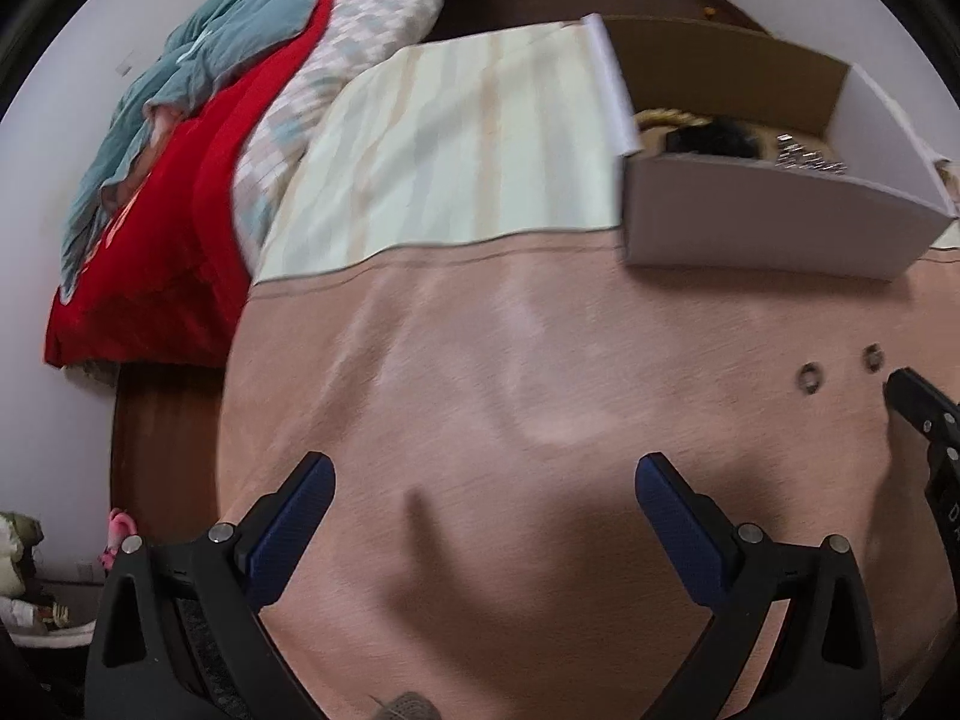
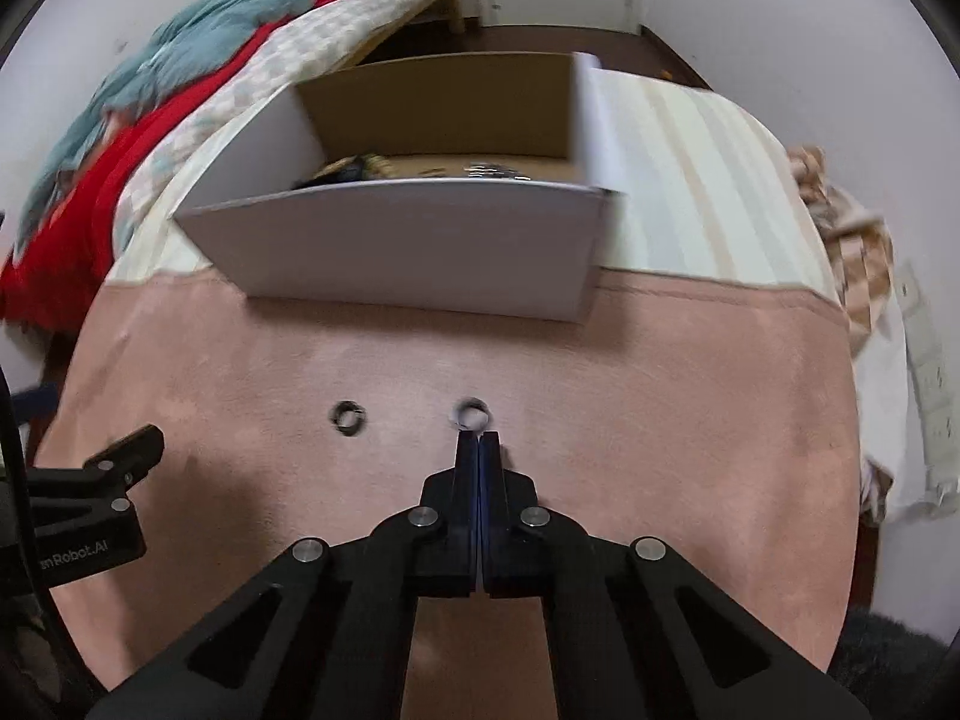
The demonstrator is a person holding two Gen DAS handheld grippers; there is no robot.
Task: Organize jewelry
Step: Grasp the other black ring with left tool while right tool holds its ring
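Two small rings lie on the pink cloth [image 2: 660, 420] in front of a white cardboard box [image 2: 420, 240]. My right gripper [image 2: 478, 433] is shut, its tips pinching the near rim of the silver ring [image 2: 472, 411]. The dark ring [image 2: 348, 418] lies free to its left. In the left wrist view both rings show at the right, the dark ring [image 1: 810, 378] and the silver ring [image 1: 873, 357], with a right finger [image 1: 906, 387] beside them. My left gripper [image 1: 486, 474] hangs open over bare pink cloth [image 1: 480, 360], nothing between its blue pads [image 1: 294, 516].
The box [image 1: 780, 216] holds a gold chain [image 1: 660, 117], a dark item [image 1: 714, 138] and silvery pieces [image 1: 810, 159]. A striped cream cloth [image 1: 450, 138] lies behind the pink one. Red and teal bedding [image 1: 198, 120] is piled at the left; checked fabric [image 2: 852, 240] hangs at the right.
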